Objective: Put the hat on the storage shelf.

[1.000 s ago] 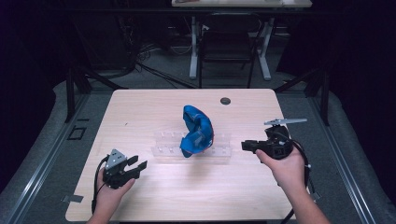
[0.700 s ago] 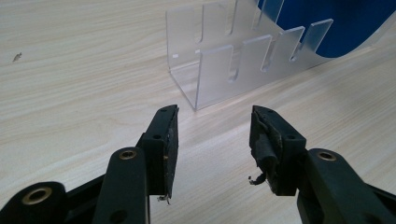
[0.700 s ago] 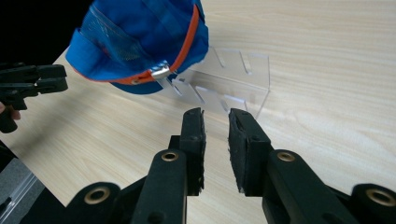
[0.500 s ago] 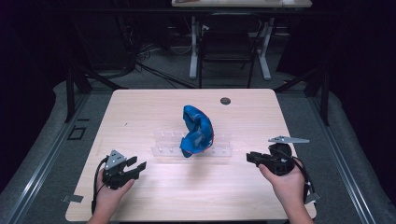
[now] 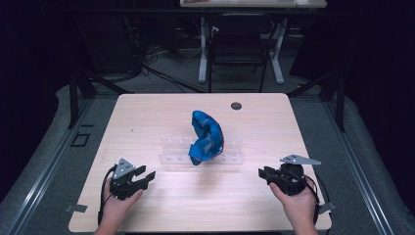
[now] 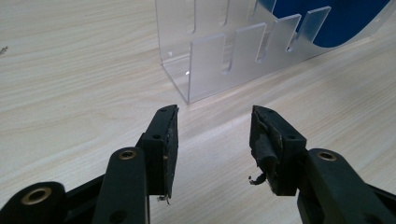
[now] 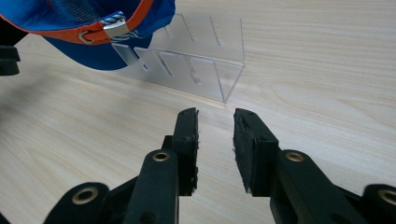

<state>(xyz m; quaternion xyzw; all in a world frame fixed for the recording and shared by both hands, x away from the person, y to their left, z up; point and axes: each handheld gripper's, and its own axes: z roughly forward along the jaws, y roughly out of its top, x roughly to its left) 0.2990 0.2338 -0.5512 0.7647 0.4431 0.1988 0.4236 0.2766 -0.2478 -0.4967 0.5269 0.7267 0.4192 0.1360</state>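
Cap (image 5: 206,137) sits propped on clear rack (image 5: 230,157) mid-worktop (image 5: 147,117). Left gripper (image 5: 145,177) wide, empty; right gripper (image 5: 264,174) narrower, empty — both near front edge, apart from cap. Reach in level, pinch brim — avoid knocking rack.

Left gripper (image 5: 142,177) and right gripper (image 5: 265,174) — both black, two flat-padded jaws, brass-coloured pivot bushings on the arms. Jaw pads (image 6: 263,140) worn and frayed at the edges. Grey three-cornered plate tops each; a black cable trails behind. Forearms bare — no sleeves.
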